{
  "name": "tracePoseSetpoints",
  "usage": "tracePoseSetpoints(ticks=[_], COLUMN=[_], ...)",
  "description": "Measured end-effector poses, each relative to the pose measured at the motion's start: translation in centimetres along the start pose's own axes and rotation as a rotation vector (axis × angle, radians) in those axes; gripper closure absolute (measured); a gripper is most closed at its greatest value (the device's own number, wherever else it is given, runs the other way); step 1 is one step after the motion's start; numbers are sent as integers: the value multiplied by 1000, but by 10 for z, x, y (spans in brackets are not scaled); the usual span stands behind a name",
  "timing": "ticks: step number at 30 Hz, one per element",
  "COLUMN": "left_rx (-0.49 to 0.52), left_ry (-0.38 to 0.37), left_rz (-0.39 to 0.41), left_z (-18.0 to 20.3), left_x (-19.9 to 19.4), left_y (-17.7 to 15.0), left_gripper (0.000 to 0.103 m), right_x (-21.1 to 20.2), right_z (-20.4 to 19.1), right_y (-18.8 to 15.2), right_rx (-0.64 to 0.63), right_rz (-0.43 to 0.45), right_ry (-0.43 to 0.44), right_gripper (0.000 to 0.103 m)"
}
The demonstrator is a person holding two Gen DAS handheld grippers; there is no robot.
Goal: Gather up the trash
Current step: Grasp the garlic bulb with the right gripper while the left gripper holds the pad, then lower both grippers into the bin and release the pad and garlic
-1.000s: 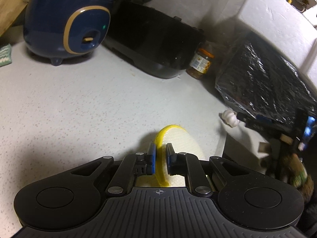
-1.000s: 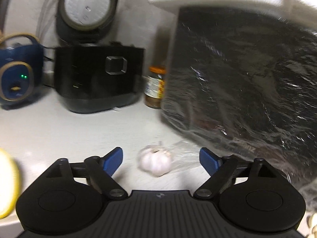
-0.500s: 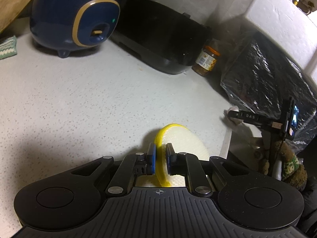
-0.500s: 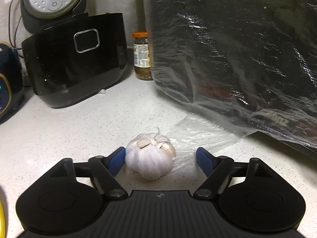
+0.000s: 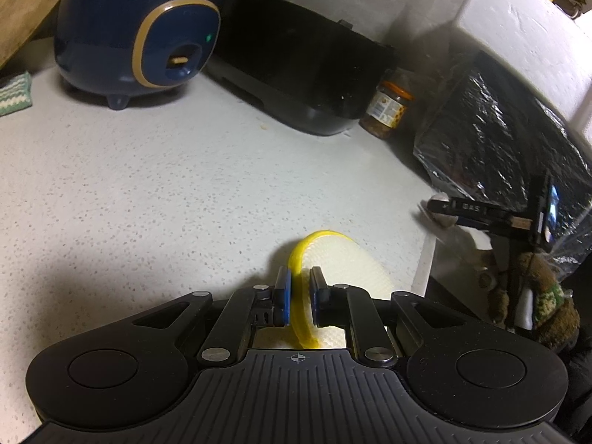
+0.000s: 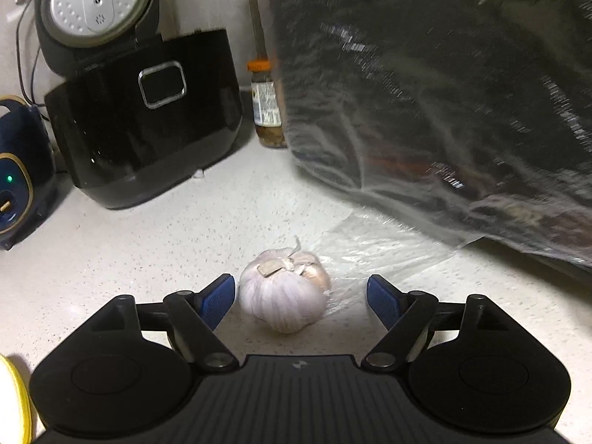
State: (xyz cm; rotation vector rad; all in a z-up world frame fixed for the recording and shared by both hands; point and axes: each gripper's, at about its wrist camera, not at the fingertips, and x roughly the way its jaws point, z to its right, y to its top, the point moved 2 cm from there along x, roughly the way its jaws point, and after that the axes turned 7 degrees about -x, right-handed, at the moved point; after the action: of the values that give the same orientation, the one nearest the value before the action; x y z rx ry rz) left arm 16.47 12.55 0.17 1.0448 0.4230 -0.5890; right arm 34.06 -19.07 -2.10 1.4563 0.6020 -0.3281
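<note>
Navy-blue, the cooker (image 5: 137, 33) stood at the far left of the speckled table (image 5: 148, 192), a green light lit on its front. Beside it to the right sat a black cooker (image 6: 148, 125) with its lid up, and next to that a jar (image 6: 264, 107) with an orange cap, close against a big black bag (image 6: 444, 92) wrapped in clear film.

My left gripper (image 5: 299, 298) was closed on the yellow rim of a pale round disc (image 5: 347, 262), which stood on edge between the blue pads (image 5: 283, 296), its lower edge near the table; I could not tell whether it touched.

Further right, the garlic (image 6: 284, 292) lay on the table, partly on a sheet of clear plastic (image 6: 381, 244) that spread out from under the bag. My right gripper (image 6: 300, 298) was spread wide around it, with the left pad just beside the bulb and the right pad well apart from it. Neither pad touched the garlic.
</note>
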Motion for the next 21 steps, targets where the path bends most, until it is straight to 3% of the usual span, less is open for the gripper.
tracePoseSetpoints(ticks=[4,5,6,12,17,21], left_rx=[7,10,10,18,42,33], left_ry=[7,9,11,11,24,-10], left_rz=[-1,-1,-1,14,66,97], left_z=[1,1,0,2,10,19], left_x=[-3,-3,-4,-8,-18,-31], left_y=[-3,-3,-4,-3,-5,-10], left_gripper=[89,89,89,89,90,90], right_x=[0,-1,-3,-22,-56,-92], right_z=[-8,-10,-12,-19,-27,-38], right_y=[2,2,2,-2,-2,-12], right_rx=[-37,-53,-68,-114,-114,-134], right_rz=[24,25,23,67,134,197], right_ry=[-14,-18,-21,-48,12,83], right_gripper=[31,44,49,49,49,49])
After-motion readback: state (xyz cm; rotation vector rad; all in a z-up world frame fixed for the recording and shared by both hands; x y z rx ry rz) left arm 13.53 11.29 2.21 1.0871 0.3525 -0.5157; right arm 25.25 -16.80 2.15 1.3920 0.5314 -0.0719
